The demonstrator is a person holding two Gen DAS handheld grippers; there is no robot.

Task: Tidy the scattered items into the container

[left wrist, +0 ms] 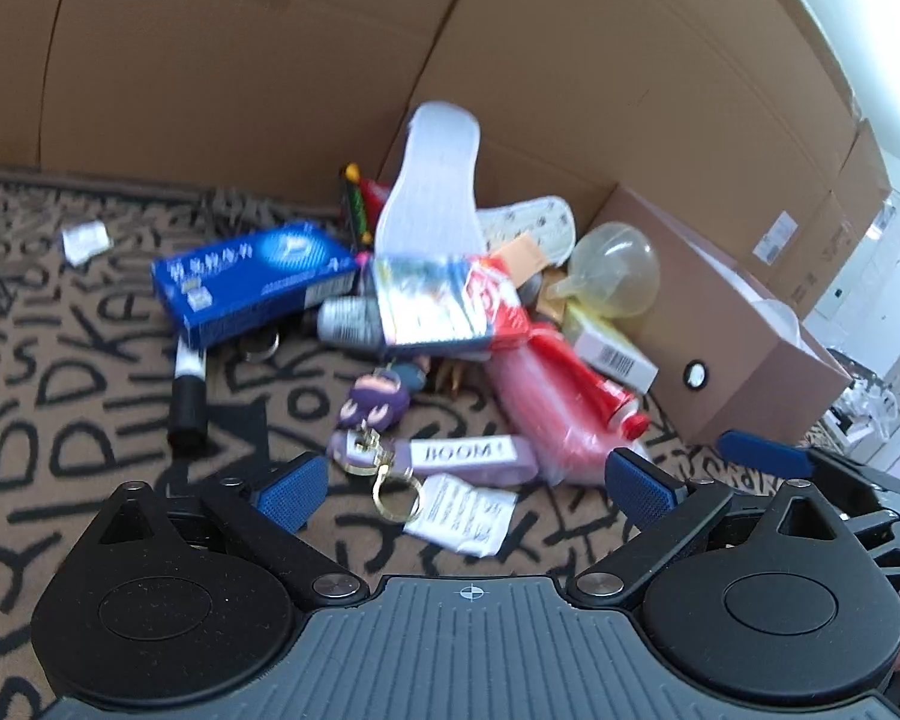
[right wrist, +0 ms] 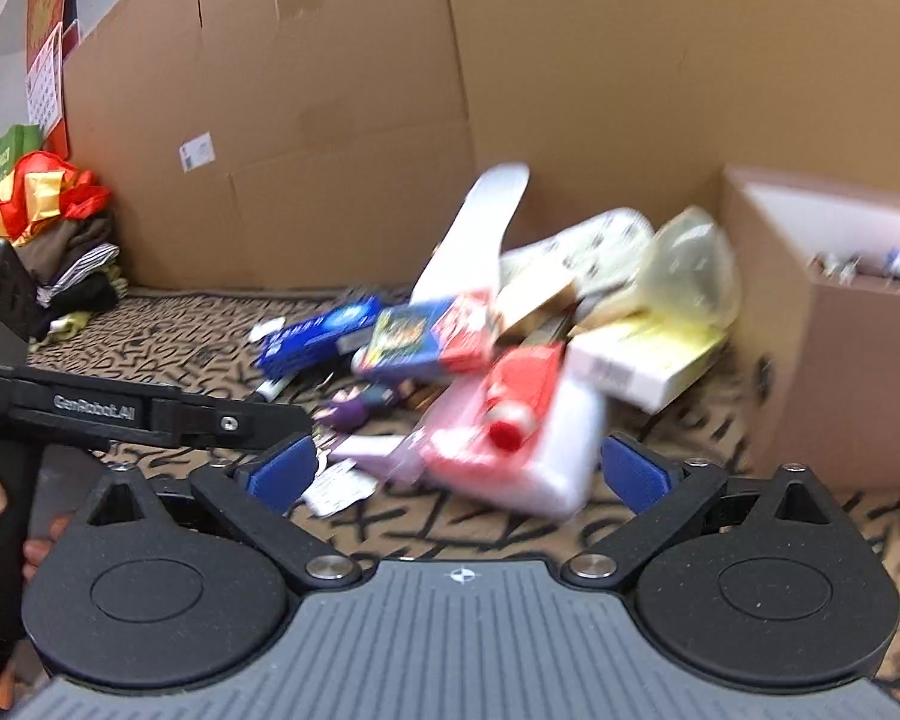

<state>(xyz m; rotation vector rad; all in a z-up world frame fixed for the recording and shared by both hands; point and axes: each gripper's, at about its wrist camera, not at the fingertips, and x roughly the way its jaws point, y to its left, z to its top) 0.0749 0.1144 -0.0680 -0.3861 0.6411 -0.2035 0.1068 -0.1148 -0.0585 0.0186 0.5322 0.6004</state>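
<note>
A heap of small items lies on a patterned rug: a blue box, a red-capped tube in a clear bag, a purple "BOOM" keychain, a black marker, a clear funnel, a white insole. The brown cardboard container stands at the right, open-topped in the right wrist view. My left gripper is open, empty, just before the keychain. My right gripper is open, empty, near the bagged tube.
Tall cardboard panels wall the back. A pile of clothes lies at far left in the right wrist view. The left gripper's body crosses that view's left side. A paper slip lies on the rug.
</note>
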